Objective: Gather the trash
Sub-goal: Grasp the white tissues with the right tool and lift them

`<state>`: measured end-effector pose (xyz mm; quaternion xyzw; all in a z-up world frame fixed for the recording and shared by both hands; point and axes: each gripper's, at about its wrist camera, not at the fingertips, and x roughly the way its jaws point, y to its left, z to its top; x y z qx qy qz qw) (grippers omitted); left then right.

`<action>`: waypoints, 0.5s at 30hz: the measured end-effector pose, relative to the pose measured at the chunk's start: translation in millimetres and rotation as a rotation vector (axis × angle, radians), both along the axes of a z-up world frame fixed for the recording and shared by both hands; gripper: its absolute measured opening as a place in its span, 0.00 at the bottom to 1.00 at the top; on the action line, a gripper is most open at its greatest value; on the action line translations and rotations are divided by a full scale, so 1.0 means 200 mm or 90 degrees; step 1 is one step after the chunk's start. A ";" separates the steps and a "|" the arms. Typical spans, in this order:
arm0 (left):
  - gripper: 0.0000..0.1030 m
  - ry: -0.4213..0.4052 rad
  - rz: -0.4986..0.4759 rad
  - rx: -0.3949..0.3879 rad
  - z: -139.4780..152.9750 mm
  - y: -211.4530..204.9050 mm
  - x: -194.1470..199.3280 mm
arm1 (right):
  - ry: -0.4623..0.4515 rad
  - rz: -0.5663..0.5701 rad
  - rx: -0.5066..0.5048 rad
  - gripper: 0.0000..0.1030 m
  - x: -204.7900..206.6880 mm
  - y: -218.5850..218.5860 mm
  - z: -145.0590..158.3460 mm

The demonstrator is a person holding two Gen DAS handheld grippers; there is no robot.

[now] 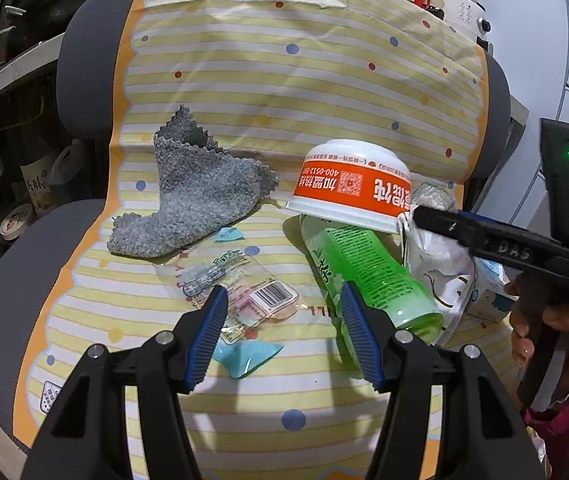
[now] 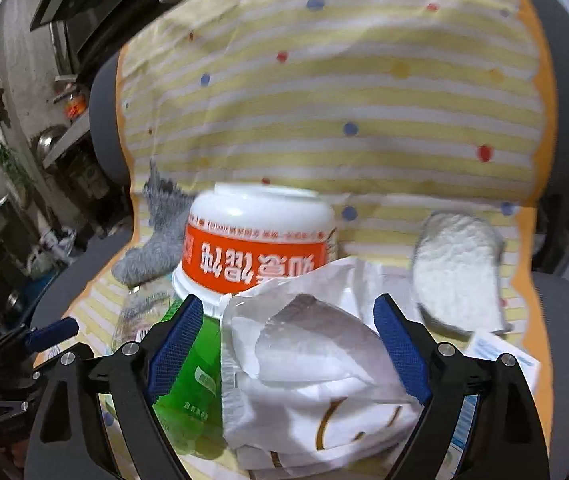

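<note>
A grey cloth lies crumpled at the left of the striped cover on the chair seat. Just right and nearer, a clear plastic wrapper with a barcode lies flat, and the left gripper hovers over it with jaws wide apart, holding nothing; its right finger is near the green bottle. The bottle lies on its side, its far end under the rim of an upturned white-and-orange bowl. Right of the bottle sits a crumpled white paper bag; the right gripper straddles it with jaws spread, pads not pressing it. A hand grips the handle at far right.
</note>
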<state>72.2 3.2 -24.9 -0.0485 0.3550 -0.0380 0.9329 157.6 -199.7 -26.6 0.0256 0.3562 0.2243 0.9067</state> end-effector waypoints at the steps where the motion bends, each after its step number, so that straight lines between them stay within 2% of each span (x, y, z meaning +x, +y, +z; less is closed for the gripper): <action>1: 0.56 0.002 0.001 -0.002 0.00 0.00 0.00 | 0.010 0.006 -0.009 0.84 0.01 0.02 -0.01; 3: 0.56 0.004 0.000 -0.003 -0.01 0.00 0.00 | 0.018 0.016 -0.022 0.84 -0.01 0.04 -0.03; 7: 0.56 0.005 -0.004 -0.003 -0.02 -0.01 -0.01 | 0.018 0.014 -0.119 0.84 -0.05 0.11 -0.10; 11: 0.56 0.004 -0.004 -0.002 -0.01 -0.02 -0.02 | 0.035 0.013 -0.161 0.85 -0.03 0.16 -0.15; 15: 0.58 -0.001 0.005 0.000 0.00 -0.01 -0.04 | 0.040 0.010 -0.149 0.85 0.01 0.17 -0.15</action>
